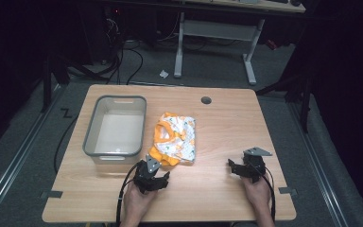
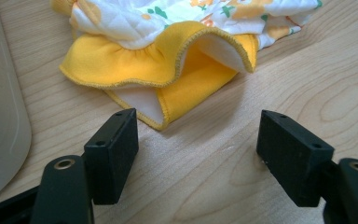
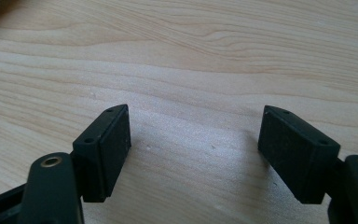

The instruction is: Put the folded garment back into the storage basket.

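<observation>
The left gripper (image 1: 162, 178) sits low over the tabletop (image 1: 217, 189) with its jaws spread apart and nothing between them; in the left gripper view the bare wood shows in the gap. Just ahead of those jaws lies the yellow frilled edge of a small folded garment (image 2: 168, 70), its nearest corner close to the left jaw but not touching it. Seen from above, the garment (image 1: 175, 138) is a white printed piece with orange trim, lying flat near the middle of the tabletop, right beside a grey plastic tub (image 1: 90, 137) that stands empty to its left. The right gripper (image 1: 236, 169) rests well apart from the cloth on the right side of the tabletop, its jaws also standing open over bare wood.

As a judgement, the work looks barely begun: the garment has not been gripped or lifted, and the tub holds nothing. What seems left is to close the left gripper on the near edge of the cloth, lift it, and carry it across into the tub
</observation>
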